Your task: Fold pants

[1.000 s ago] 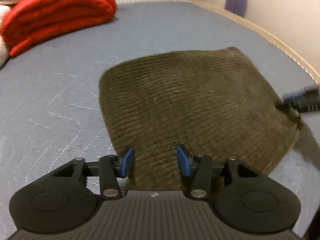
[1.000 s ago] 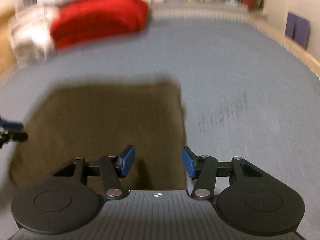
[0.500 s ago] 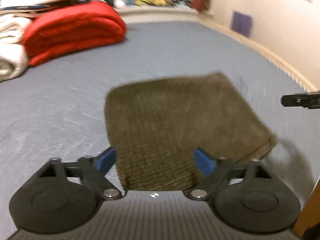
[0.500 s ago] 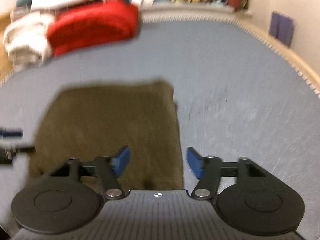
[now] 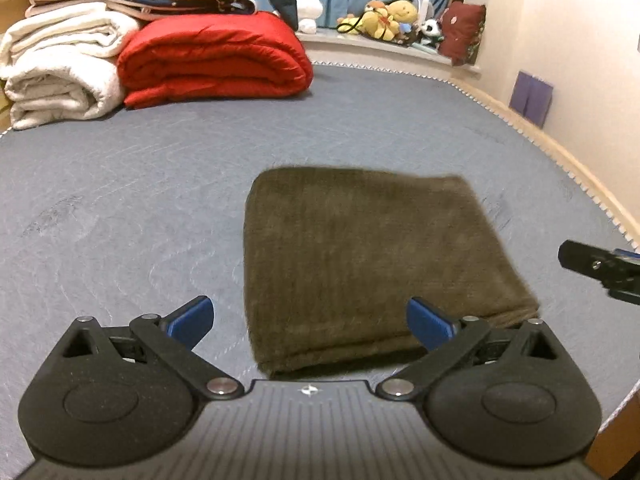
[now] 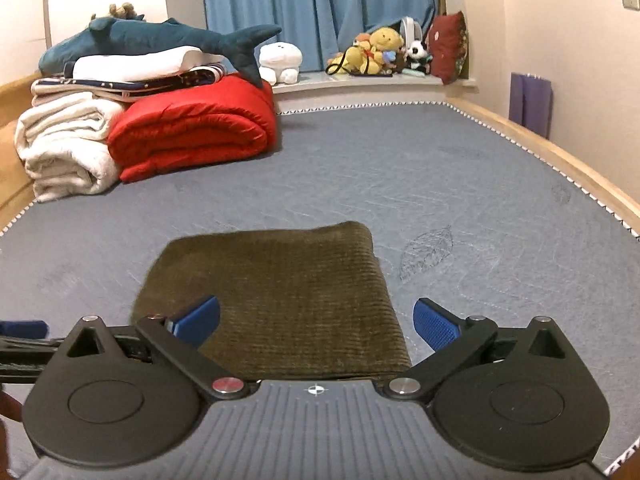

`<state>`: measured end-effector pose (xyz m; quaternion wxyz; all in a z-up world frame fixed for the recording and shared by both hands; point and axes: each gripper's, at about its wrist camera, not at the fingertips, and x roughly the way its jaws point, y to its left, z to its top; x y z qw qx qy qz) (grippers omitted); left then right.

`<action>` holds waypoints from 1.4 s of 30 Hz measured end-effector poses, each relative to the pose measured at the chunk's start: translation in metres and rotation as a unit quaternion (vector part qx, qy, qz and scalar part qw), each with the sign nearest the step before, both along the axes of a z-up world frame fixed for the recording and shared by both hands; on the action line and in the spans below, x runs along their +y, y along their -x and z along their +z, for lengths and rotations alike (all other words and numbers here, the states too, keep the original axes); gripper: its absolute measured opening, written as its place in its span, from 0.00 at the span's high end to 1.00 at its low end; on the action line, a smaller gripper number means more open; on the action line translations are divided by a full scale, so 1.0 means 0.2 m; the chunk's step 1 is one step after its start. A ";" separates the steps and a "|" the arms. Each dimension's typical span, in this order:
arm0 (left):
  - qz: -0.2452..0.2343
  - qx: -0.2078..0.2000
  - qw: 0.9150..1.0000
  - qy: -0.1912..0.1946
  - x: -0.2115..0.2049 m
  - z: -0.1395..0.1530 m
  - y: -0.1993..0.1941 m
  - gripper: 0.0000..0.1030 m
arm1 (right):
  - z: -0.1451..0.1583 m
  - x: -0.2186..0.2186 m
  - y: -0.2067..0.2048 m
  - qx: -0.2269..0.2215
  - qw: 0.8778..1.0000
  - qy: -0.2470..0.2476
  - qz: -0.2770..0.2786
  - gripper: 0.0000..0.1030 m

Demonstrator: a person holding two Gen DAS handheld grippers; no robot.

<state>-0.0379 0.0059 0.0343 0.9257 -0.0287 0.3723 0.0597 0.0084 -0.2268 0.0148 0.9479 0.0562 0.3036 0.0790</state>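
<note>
With both the left tool [image 5: 310, 322] and right tool [image 6: 316, 322] spread and empty, the folded corduroy pants [image 6: 276, 300] at lower centre are best left flat on the bed [image 6: 440, 200], withdrawal being kept level

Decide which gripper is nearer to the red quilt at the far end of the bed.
Left, though only slightly. The left gripper sits at the near left corner of the pants, on the side of the red quilt; the right gripper sits at their near right corner.
</note>
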 end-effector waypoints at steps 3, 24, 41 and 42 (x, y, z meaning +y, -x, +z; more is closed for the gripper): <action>0.018 0.026 0.999 0.014 -0.01 -0.08 -0.04 0.00 | -0.08 -0.01 -0.05 0.052 0.998 -0.020 -0.011 0.01; 0.000 0.055 0.998 0.020 -0.10 -0.20 -0.12 0.00 | -0.14 0.14 -0.07 0.063 0.997 0.043 0.031 0.01; -0.005 0.045 0.999 0.021 -0.11 -0.18 -0.10 0.00 | -0.13 0.14 -0.05 0.061 0.997 0.048 0.027 0.01; -0.005 0.044 0.999 0.020 -0.12 -0.18 -0.10 0.00 | -0.13 0.14 -0.05 0.061 0.997 0.047 0.026 0.01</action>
